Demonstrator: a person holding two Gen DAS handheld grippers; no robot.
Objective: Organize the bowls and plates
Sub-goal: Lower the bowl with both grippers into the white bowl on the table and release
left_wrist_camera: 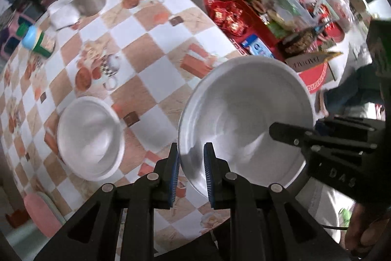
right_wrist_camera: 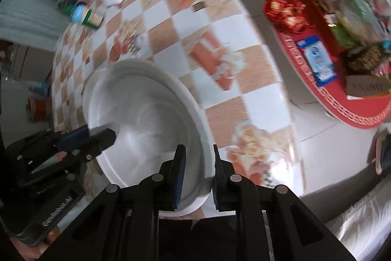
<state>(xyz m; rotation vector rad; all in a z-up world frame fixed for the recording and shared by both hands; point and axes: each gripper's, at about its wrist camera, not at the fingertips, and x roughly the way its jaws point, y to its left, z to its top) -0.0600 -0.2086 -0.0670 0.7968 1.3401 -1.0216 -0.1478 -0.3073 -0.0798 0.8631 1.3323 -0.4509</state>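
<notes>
Our left gripper [left_wrist_camera: 191,163] and right gripper [right_wrist_camera: 199,170] each pinch opposite rims of the large white bowl [left_wrist_camera: 244,119], held above the checked table [left_wrist_camera: 151,45]; the smaller bowl [left_wrist_camera: 90,138] lies to its left.

Soft daylight, heavy motion blur, fisheye bending, dark vignetted corners

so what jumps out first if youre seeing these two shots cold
The big white bowl fills the middle of both views, pinched at its rim by the left gripper on one side and the right gripper on the other, above the checkered tablecloth. A smaller white bowl sits on the cloth at lower left in the left wrist view. A cluttered red tray glows at the right.
</notes>
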